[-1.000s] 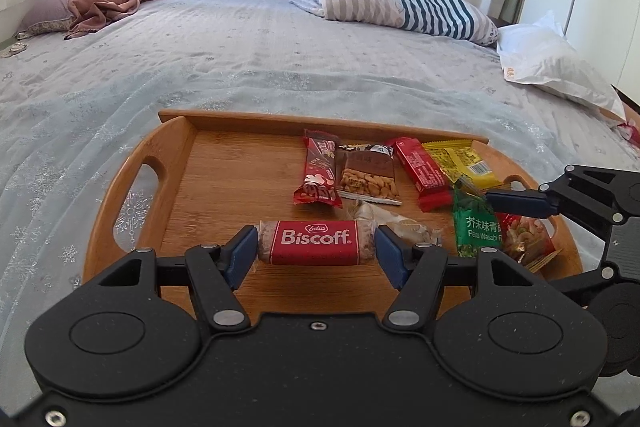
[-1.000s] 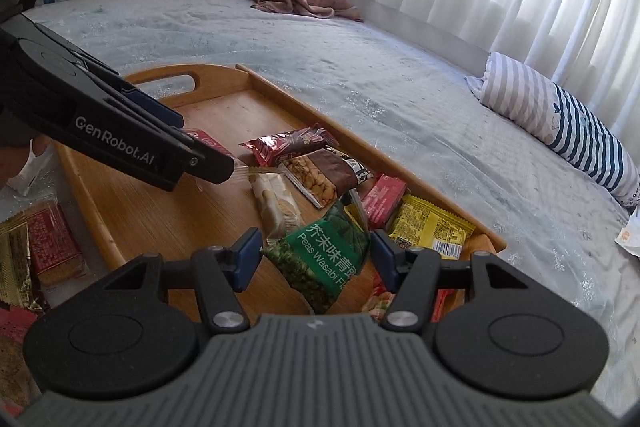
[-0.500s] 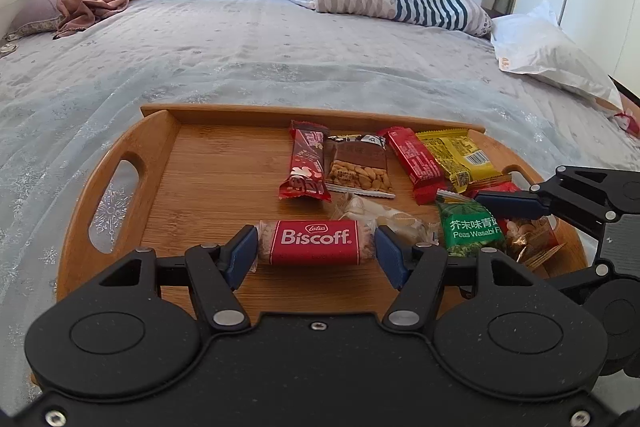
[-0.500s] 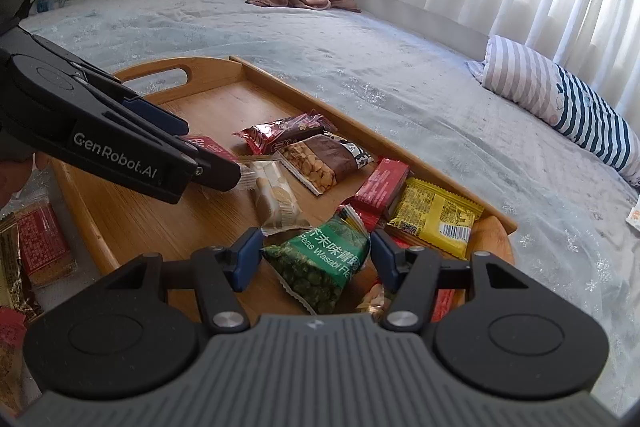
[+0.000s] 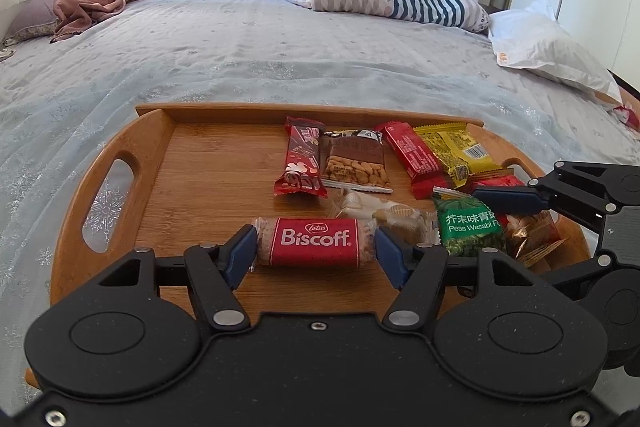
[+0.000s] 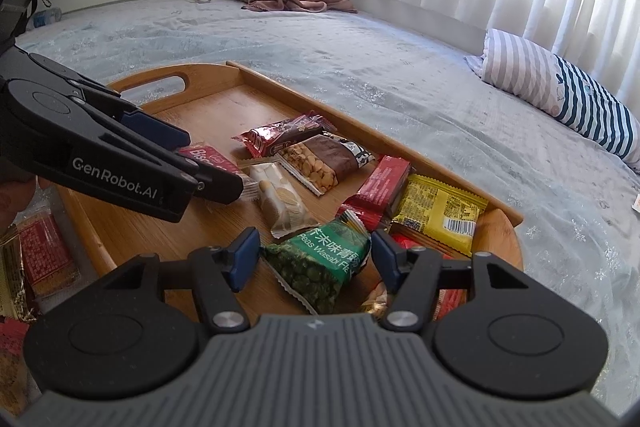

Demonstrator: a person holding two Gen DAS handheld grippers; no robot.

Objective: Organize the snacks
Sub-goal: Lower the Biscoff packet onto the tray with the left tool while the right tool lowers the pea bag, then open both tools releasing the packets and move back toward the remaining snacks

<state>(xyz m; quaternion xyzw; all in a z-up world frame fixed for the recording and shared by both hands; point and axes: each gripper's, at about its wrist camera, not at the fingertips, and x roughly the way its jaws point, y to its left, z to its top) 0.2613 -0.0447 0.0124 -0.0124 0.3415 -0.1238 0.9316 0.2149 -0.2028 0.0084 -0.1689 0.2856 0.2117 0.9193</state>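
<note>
Biscuit pack [image 5: 314,242]: red label, crinkled clear ends; long axis runs crosswise, from 1 blue pad to the other.
Left gripper [image 5: 315,251]: clenched on the biscuit pack, a pad pressing each end, just above the tray [image 5: 200,187].
Pea bag [image 6: 320,259]: glossy green foil, flat, saw-tooth seams; lies slanted between the right pads on the tray, long axis angling from the near left pad toward the far right pad.
Right gripper [image 6: 314,257]: jaws opening, pads clear of the bag's sides.
Tray: wood, rounded ends, cut-out handle.
Beyond the fingers: flat foil packs, red [image 5: 412,159] and yellow [image 5: 456,151].
</note>
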